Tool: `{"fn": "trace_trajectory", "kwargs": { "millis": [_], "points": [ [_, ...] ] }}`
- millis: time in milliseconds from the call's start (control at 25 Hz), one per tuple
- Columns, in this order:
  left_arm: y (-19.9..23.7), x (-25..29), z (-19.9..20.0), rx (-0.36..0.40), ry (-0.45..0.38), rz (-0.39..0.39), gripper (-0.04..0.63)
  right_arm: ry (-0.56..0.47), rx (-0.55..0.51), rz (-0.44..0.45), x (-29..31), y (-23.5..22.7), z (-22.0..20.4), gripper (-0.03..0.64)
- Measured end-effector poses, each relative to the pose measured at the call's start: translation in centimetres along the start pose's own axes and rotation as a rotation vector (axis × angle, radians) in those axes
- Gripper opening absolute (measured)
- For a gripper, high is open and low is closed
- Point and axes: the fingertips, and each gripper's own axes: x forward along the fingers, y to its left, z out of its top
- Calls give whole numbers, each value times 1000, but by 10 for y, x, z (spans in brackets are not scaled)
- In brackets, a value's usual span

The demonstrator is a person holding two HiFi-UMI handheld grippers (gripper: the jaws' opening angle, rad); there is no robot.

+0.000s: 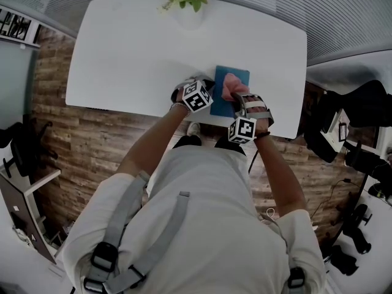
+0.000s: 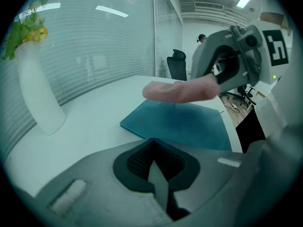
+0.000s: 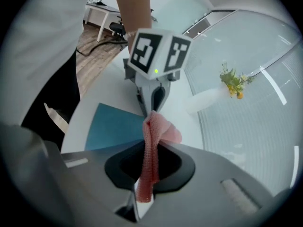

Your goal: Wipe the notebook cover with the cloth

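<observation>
A white table (image 1: 135, 54) carries a blue notebook (image 1: 222, 108), lying flat toward 5 o'clock from the tabletop's middle, close to the near edge. A white vase of yellow flowers (image 1: 188, 5) stands at 12 o'clock on the far edge, well apart from the notebook.

The right gripper (image 1: 245, 103) reaches in from the notebook's 5 o'clock. Its jaws are closed tight on a pink cloth (image 3: 152, 141): a strip of the knit fabric runs up between the pads and bunches in a soft fold past the tips. In the head view the cloth (image 1: 230, 86) sits over the notebook's cover, toward the far half. Whether it presses on the cover or hangs just above it cannot be told.

The left gripper (image 2: 158, 167) has its jaws closed together with nothing between them. It sits at the notebook's 9 o'clock, just beside the left edge. From its own view the notebook (image 2: 184, 124) lies ahead at 1 o'clock, and the vase stands at 10 o'clock.
</observation>
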Motion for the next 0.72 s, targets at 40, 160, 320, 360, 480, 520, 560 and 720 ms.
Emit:
{"fn": "trace_trajectory", "kwargs": {
  "millis": [40,160,320,360,480,520,560,720],
  "points": [
    [0,0,0,-1,1,-1,-2,18,-12,-10,7,-7,-7,28],
    [0,0,0,0,1,0,-2,57,-42,-19,30,-24,-24,28],
    [0,0,0,0,1,2,-2,81,-84,-23,56,-40,-36,28],
    [0,0,0,0,1,1,-2,85,-93,-21,62,-44,-37,29],
    [0,0,1,-1,2,0,-2,102,-104,11,81,-46,-43,29],
    [0,0,1,-2,3,-1,-2,108,-111,25,88,-44,-46,29],
    [0,0,1,-3,3,-2,-2,116,-127,34,94,-43,-49,29],
    [0,0,2,-1,0,-2,-2,140,-174,59,103,-34,-55,19]
  ]
}}
